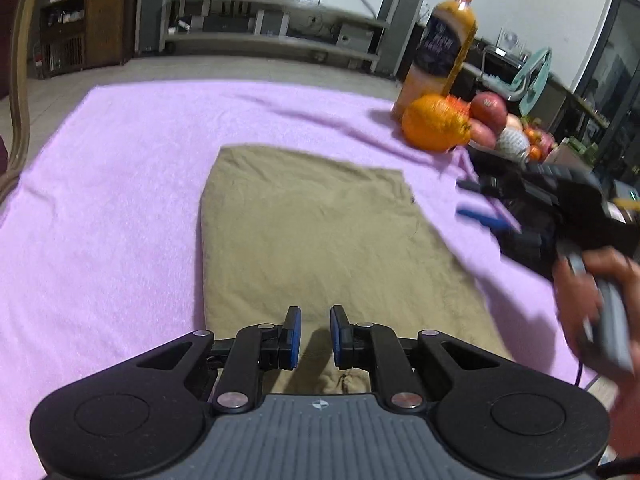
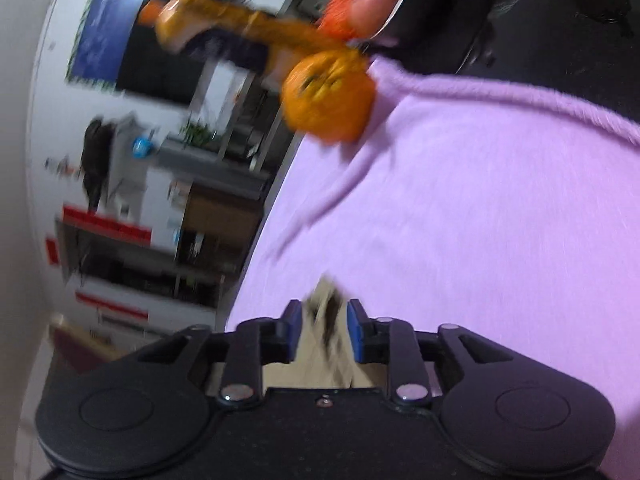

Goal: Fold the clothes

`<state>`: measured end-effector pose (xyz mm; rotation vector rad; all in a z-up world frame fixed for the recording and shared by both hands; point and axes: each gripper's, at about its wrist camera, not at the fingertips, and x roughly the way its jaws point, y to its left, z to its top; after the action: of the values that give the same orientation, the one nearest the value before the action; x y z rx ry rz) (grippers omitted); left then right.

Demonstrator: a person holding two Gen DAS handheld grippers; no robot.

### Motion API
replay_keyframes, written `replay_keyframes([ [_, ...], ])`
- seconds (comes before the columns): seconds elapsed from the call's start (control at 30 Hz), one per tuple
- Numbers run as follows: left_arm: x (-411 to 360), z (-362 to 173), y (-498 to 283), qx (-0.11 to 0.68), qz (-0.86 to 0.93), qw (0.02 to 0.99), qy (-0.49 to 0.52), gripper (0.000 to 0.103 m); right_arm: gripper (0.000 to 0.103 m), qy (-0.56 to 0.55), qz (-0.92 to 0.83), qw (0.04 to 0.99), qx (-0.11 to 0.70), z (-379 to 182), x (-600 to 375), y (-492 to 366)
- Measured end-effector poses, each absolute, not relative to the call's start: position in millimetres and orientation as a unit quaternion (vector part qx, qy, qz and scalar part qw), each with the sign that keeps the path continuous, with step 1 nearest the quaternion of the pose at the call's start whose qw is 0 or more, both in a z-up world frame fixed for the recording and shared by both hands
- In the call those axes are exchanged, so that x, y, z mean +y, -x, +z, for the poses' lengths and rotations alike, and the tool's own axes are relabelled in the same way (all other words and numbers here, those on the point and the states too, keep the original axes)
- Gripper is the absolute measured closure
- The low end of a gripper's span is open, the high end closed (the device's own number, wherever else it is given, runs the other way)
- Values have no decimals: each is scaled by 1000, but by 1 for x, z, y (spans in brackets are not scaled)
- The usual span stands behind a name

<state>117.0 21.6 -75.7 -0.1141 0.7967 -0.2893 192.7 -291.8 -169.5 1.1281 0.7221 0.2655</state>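
Observation:
A khaki garment point(image 1: 320, 232) lies flat in a rough rectangle on a purple towel point(image 1: 112, 208). At its near edge my left gripper point(image 1: 316, 320) is shut, with a raised fold of the khaki cloth pinched between its blue pads. In the right wrist view, which is blurred and rolled on its side, my right gripper point(image 2: 325, 316) is shut on a bunched piece of the khaki garment point(image 2: 326, 300), and a corner pokes out past the fingertips. From the left wrist view, the right gripper point(image 1: 468, 200) is a blur by the garment's right edge, held by a hand point(image 1: 592, 300).
An orange point(image 1: 434, 122) and a tall juice bottle point(image 1: 440, 48) stand at the towel's far right corner, with more fruit point(image 1: 490, 106) behind them. Both the orange point(image 2: 328, 96) and the bottle point(image 2: 224, 28) are also in the right wrist view. A chair back point(image 1: 20, 80) rises at the left.

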Motion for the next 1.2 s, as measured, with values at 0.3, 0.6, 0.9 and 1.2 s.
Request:
replay_keyframes([
  [0.3, 18, -80, -84, 419, -185, 889, 26, 91, 71, -433, 254, 756, 420, -153, -218, -109],
  [0.6, 18, -91, -73, 437, -163, 884, -10, 84, 95, -471, 162, 751, 433, -172, -256, -87],
  [0.9, 74, -75, -101, 412, -53, 902, 117, 47, 36, -440, 135, 805, 375, -142, -275, -86],
  [1.2, 90, -97, -135, 446, -32, 869, 210, 37, 31, -457, 137, 787, 391, -172, -274, -107],
])
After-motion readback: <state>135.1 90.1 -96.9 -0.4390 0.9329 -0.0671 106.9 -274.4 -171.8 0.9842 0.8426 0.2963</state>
